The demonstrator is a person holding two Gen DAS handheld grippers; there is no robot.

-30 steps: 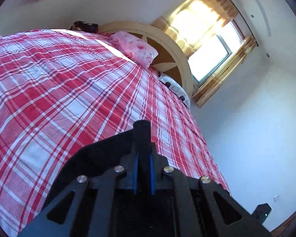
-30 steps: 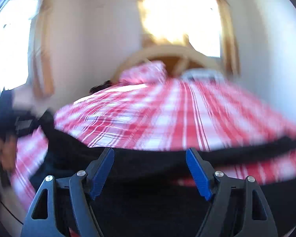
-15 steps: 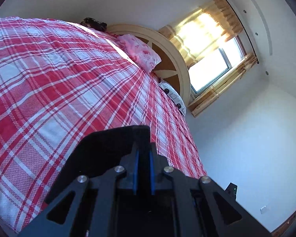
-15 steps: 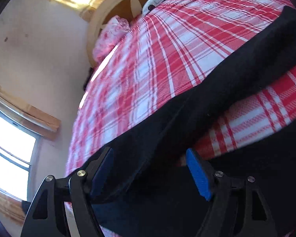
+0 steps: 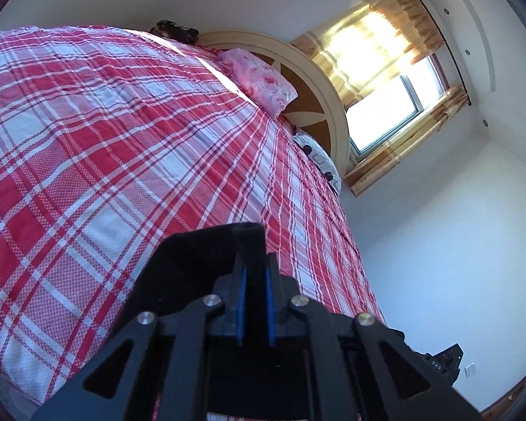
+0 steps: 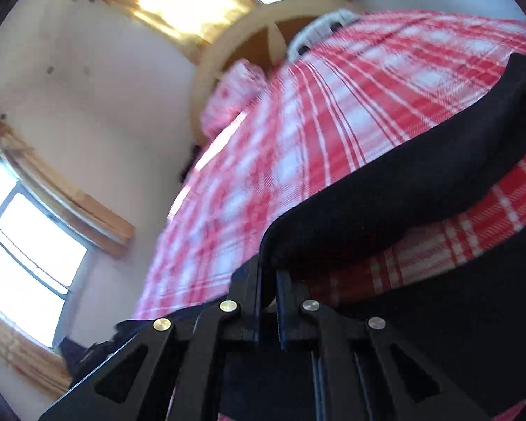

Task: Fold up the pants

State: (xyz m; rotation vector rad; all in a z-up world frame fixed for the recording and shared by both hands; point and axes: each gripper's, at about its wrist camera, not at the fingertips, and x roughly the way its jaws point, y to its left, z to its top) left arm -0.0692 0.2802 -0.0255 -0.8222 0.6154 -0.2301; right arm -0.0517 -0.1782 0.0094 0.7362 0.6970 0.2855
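Note:
The black pants (image 5: 193, 263) lie at the near edge of a red-and-white plaid bed (image 5: 105, 147). My left gripper (image 5: 253, 245) is shut on a corner of the black fabric, which sticks up between its fingers. In the right wrist view the pants (image 6: 403, 189) stretch as a dark band up to the right across the bed (image 6: 315, 122). My right gripper (image 6: 268, 273) is shut on the near end of that band. Most of the pants are hidden under both grippers.
A pink pillow (image 5: 259, 80) and a white patterned pillow (image 5: 319, 158) lie at the round wooden headboard (image 5: 315, 84). A curtained window (image 5: 385, 70) is behind it. A second window (image 6: 21, 256) shows at left in the right wrist view. White walls border the bed.
My right gripper has closed from wide open onto the pants' edge and the view has tilted. My left gripper stays shut on the fabric and has shifted slightly.

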